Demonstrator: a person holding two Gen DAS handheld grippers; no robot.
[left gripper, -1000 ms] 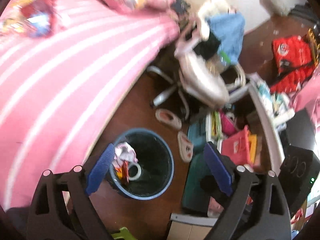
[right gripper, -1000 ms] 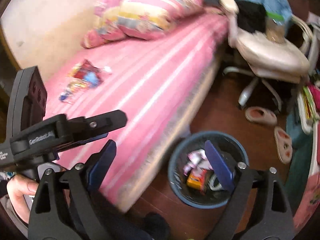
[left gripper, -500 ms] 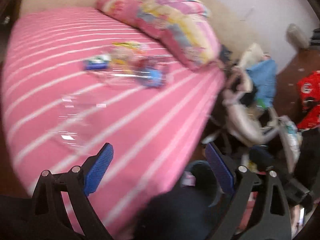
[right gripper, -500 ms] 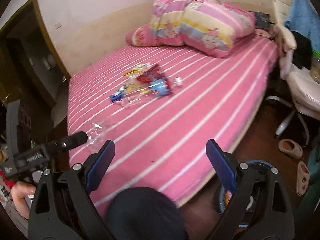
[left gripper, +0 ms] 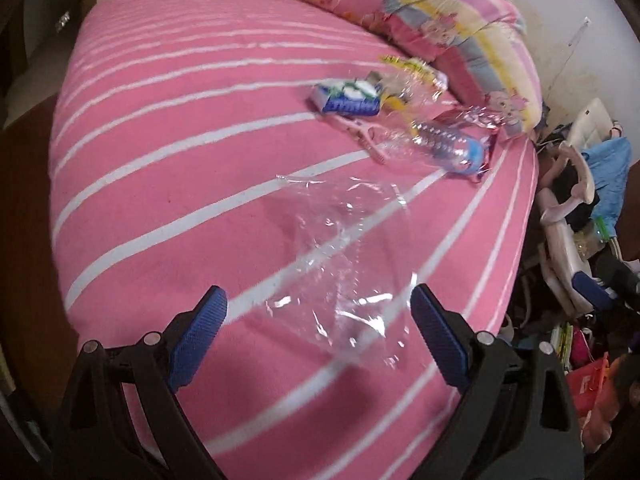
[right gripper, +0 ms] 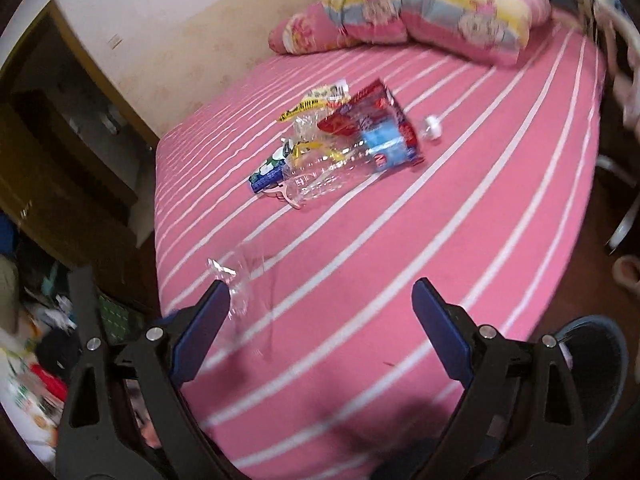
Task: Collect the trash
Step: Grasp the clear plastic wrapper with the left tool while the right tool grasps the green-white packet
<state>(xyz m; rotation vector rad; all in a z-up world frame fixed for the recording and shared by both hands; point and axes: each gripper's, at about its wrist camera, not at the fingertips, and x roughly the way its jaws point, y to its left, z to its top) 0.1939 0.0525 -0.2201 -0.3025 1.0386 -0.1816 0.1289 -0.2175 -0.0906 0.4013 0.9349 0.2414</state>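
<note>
On the pink striped bed (left gripper: 168,184) a crumpled sheet of clear plastic (left gripper: 344,264) lies just ahead of my left gripper (left gripper: 318,312), which is open, its blue pads on either side of the sheet's near end. Farther back sits a trash pile: a blue packet (left gripper: 348,100), a clear bottle (left gripper: 436,144) and a yellow wrapper (left gripper: 404,66). My right gripper (right gripper: 320,308) hangs open and empty over the bed. Its view shows the same pile with a red snack bag (right gripper: 372,116), a white cap (right gripper: 433,128), and the clear plastic (right gripper: 240,280) by its left finger.
A blue trash bin (right gripper: 592,348) stands on the floor off the bed's near right corner. A folded colourful quilt (right gripper: 432,12) lies at the bed's head. A cluttered chair (left gripper: 568,208) stands right of the bed, and a dark wardrobe (right gripper: 60,160) on the left.
Both grippers have swung away from the bin and up over the bed. The left one has closed in on the clear plastic. Both stay open.
</note>
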